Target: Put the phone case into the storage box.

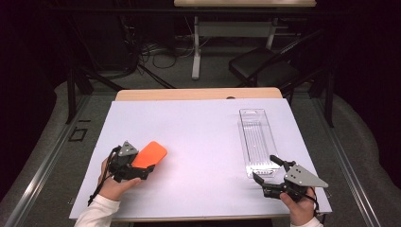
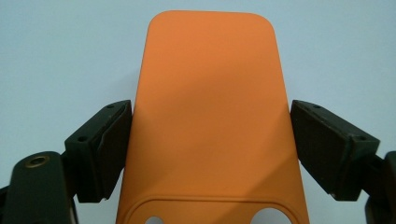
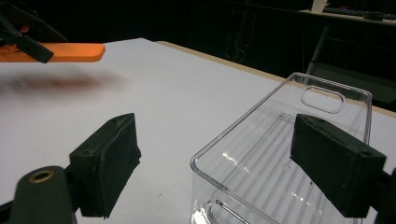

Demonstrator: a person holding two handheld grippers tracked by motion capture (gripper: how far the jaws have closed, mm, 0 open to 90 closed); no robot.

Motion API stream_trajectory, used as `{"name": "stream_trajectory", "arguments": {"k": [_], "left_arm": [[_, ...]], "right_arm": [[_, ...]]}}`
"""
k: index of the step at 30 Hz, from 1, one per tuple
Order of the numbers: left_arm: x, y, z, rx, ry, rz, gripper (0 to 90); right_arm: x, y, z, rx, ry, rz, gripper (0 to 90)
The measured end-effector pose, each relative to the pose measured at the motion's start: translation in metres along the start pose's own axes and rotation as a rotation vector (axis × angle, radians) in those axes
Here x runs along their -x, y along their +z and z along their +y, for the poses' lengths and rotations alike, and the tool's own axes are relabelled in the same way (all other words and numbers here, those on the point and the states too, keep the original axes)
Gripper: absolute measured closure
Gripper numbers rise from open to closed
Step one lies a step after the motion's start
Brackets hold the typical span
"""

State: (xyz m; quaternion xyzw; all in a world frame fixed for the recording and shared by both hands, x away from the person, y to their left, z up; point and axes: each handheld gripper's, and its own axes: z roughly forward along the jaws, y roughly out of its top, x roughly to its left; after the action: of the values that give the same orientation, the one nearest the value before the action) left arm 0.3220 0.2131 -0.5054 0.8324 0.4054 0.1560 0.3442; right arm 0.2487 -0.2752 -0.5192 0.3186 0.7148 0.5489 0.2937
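Flat orange plastic paddle [image 2: 210, 116], lower left; clear plastic tray [image 1: 257, 140], right.
Left gripper [image 1: 134, 166] straddling paddle, grip uncertain; right gripper [image 1: 268, 176] wide, empty. Probably stiff, light, slick: take by edges.

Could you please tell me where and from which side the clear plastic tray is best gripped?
Probably by the near end wall of the clear tray, approached from the person's side: the right gripper sits open there, one jaw inside, one outside.
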Motion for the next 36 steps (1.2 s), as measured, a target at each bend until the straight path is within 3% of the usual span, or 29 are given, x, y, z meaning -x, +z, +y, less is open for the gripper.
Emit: {"name": "stream_trajectory", "arguments": {"k": [13, 19, 36], "left_arm": [[0.044, 0.000, 0.058, 0.018, 0.120, -0.088, 16.2], [0.059, 0.005, 0.080, 0.022, 0.155, -0.124, 16.2], [0.075, 0.020, 0.127, -0.009, 0.228, -0.203, 16.2]], "right_arm": [[0.000, 0.000, 0.000, -0.001, 0.001, -0.001, 14.6], [0.000, 0.001, -0.001, -0.004, 0.005, 0.000, 14.6], [0.001, 0.002, -0.002, -0.011, 0.004, -0.013, 14.7]]}}
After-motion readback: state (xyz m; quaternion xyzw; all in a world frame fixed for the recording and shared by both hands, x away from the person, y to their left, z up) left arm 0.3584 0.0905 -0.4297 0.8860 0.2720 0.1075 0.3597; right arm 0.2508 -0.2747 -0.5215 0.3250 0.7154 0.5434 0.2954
